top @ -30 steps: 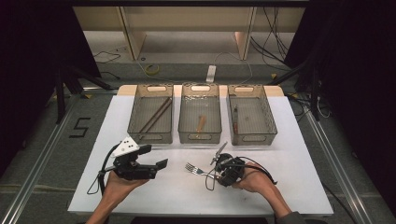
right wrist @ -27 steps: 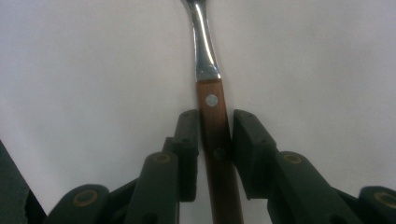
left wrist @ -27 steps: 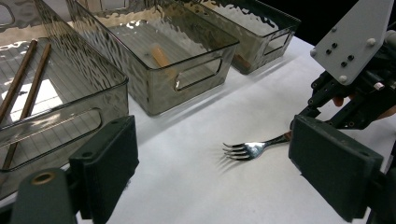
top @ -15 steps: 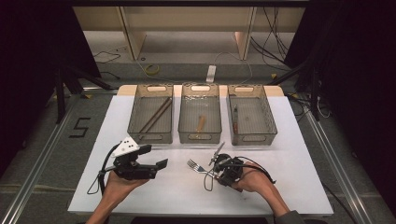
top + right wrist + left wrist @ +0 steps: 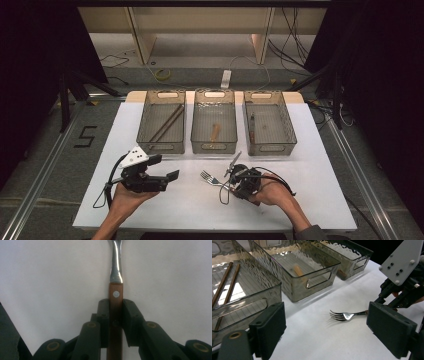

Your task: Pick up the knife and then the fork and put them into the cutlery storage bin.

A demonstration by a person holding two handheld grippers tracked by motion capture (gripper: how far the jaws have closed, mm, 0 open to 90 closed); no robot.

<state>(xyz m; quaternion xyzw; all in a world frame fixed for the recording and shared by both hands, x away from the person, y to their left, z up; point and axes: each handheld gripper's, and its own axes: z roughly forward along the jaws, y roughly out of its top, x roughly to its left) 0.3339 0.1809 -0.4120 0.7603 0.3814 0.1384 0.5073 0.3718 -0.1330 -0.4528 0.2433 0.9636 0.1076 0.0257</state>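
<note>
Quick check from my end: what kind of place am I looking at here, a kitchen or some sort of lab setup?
Most likely a lab recording bench, not a kitchen: a white table framed by dark curtains, loose cables and a power strip on the floor behind, and three clear bins lined up for sorting cutlery.

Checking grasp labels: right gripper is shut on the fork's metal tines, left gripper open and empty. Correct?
Not quite. The right gripper is shut on the fork by its wooden handle, not the metal tines, which point away from it; the right gripper view shows this. The left gripper is open and empty, as stated.
</note>
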